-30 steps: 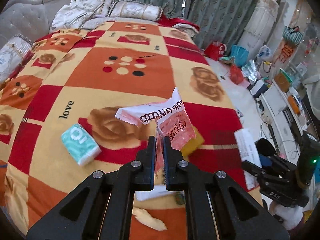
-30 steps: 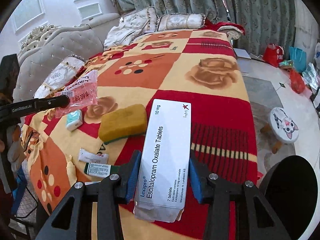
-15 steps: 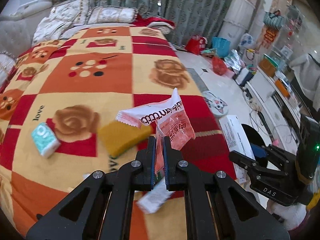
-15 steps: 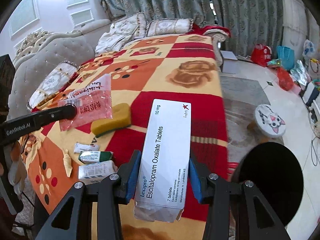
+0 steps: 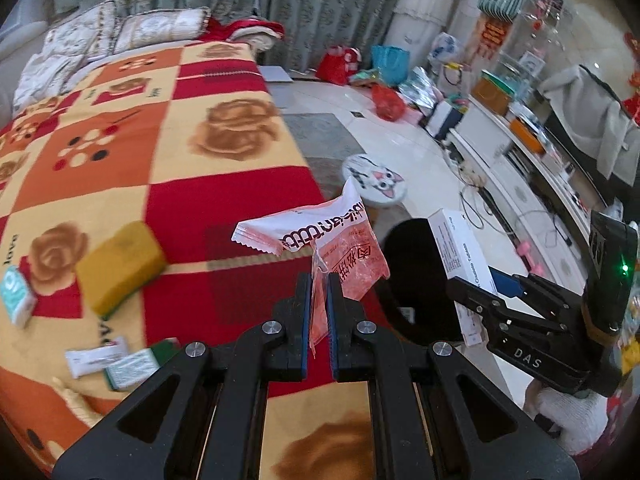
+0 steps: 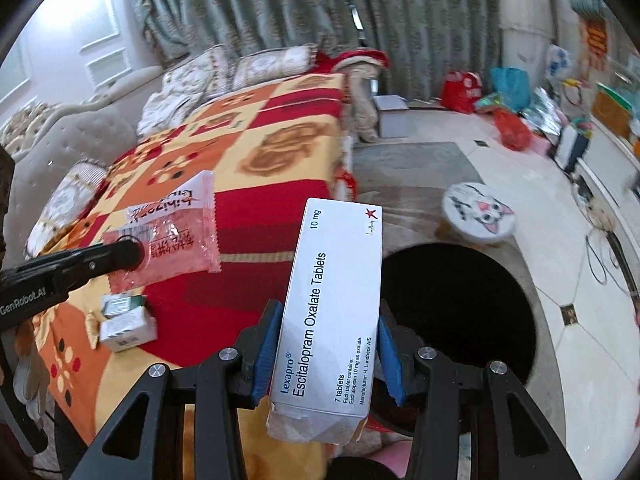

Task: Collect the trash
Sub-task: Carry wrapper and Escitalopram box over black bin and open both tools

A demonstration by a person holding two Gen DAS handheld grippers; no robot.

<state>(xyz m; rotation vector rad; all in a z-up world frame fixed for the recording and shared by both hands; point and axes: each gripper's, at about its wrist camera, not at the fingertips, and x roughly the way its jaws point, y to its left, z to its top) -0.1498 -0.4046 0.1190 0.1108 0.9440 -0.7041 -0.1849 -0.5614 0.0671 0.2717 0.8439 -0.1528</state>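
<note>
Gripping a pink-and-white snack wrapper point(image 5: 320, 240), your left gripper point(image 5: 319, 304) has its 2 fingers clamped on the wrapper's lower edge, above the blanket's point(image 5: 224, 208) red square at the bed edge. Your right gripper point(image 6: 326, 344) is clenched on a white tablet box point(image 6: 334, 304), held upright over the black bin point(image 6: 472, 304) on the floor. On the blanket lie a yellow sponge point(image 5: 118, 264), a teal tissue pack point(image 5: 16, 294) and 2 small cartons point(image 5: 116, 362). A cat-face stool point(image 6: 478, 212) stands just beyond the bin.
</note>
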